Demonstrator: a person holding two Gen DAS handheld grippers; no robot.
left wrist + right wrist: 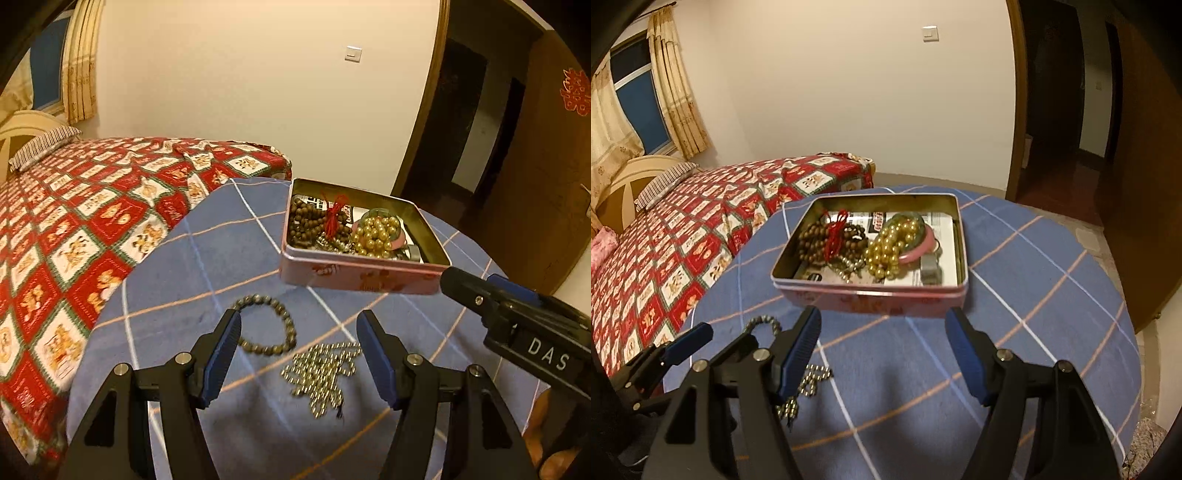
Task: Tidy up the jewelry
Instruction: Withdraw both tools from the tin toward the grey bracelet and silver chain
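Here, left wrist view: left gripper (298, 349) jaws released, nothing between the pads, hovering over the blue checked tabletop (173, 266). A dark bead bracelet (271, 325) lies just past the left finger; a heap of small metallic beads (321, 373) lies beside it, near the tabletop's near edge. The pink tin (354, 275) sits toward the far right edge, open, holding brown beads (306, 223) with a red cord and gold beads (376, 232). Right gripper's tip (465, 286) enters from the right, beside the tin. Right wrist view: right gripper (882, 347) jaws released, empty, above bare cloth just short of the tin (879, 299). The bracelet (762, 323) and metallic beads (809, 384) show partly behind its left finger. A bed (701, 236) stands beyond the tabletop's left edge.
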